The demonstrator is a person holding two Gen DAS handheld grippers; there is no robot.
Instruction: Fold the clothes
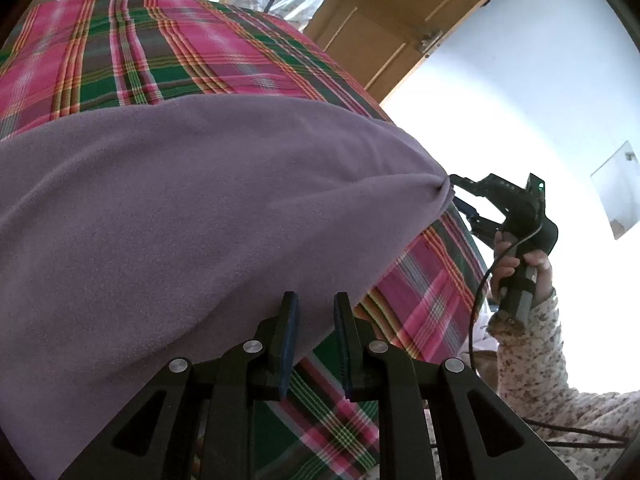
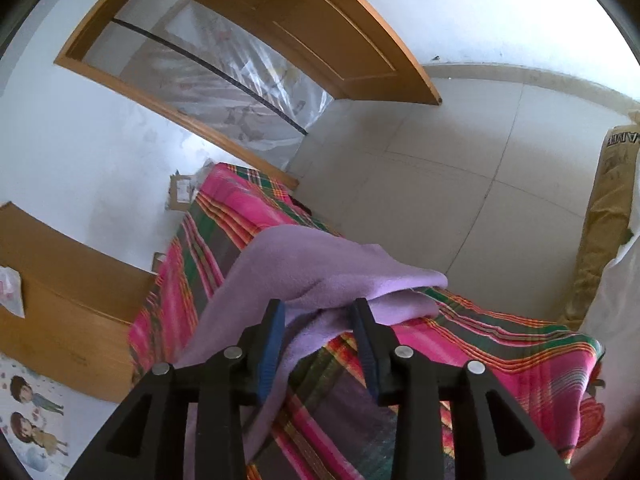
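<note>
Soft purple fleece garment (image 1: 192, 208) lying over pink-green plaid bedcover (image 1: 120, 52), filling frame centre. Right gripper (image 1: 460, 196), right of centre, pinching bunched corner. Left gripper (image 1: 316, 332), lower centre, part open; edge lying between pads, clamping unclear. Fabric looking light, limp, non-slippery; best gripping corners, edges.

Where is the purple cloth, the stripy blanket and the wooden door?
purple cloth (image 1: 192, 208), left wrist view, middle of its spread surface.
plaid blanket (image 1: 132, 52), left wrist view, bare part beyond the cloth.
wooden door (image 2: 340, 36), right wrist view, its panel.
</note>
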